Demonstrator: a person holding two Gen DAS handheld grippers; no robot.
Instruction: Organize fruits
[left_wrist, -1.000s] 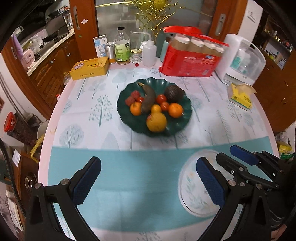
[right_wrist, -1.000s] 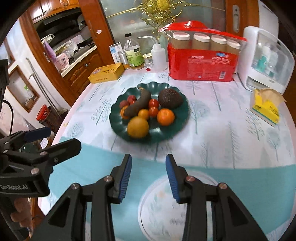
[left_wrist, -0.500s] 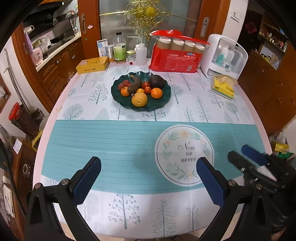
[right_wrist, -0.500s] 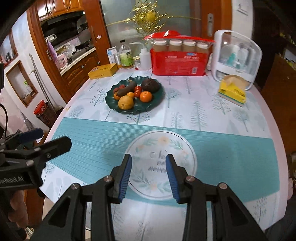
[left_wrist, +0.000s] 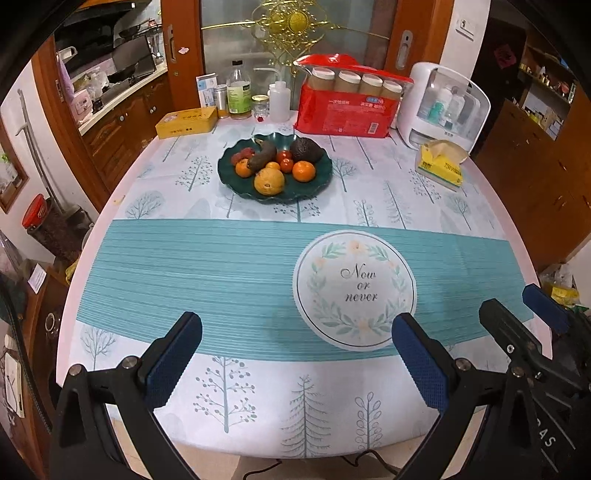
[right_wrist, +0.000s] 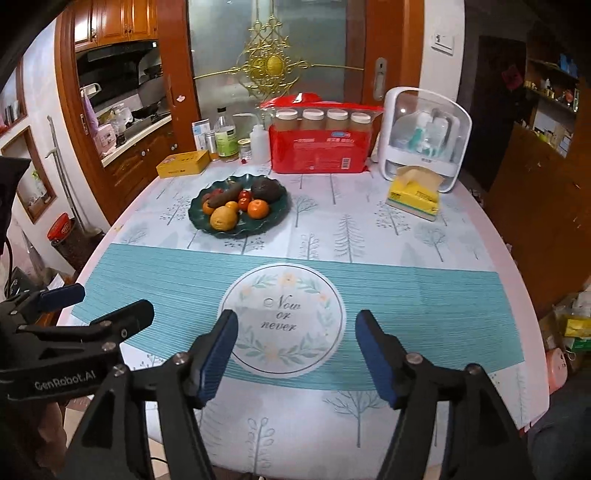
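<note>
A dark green plate (left_wrist: 317, 182) (right_wrist: 275, 218) at the far middle of the table holds several fruits: a large yellow-orange fruit (left_wrist: 269, 181) (right_wrist: 223, 218), small oranges (left_wrist: 304, 171), red tomatoes, a dark avocado (left_wrist: 306, 149) (right_wrist: 265, 189) and a brown elongated fruit (left_wrist: 263, 156). My left gripper (left_wrist: 295, 354) is open and empty over the near table edge. My right gripper (right_wrist: 297, 350) is open and empty, above the round "Now or never" print (right_wrist: 282, 317). Both are far from the plate.
Along the table's far edge stand a yellow box (left_wrist: 185, 122), bottles and jars (left_wrist: 239, 96), a red pack of cups (left_wrist: 349, 107), a white dispenser (left_wrist: 443, 107) and a yellow tissue pack (left_wrist: 441, 164). Wooden cabinets stand at left and right.
Both grippers have pulled back from near the plate to the near table edge. The right gripper's jaws have opened wider. The fruit on the plate has not moved.
</note>
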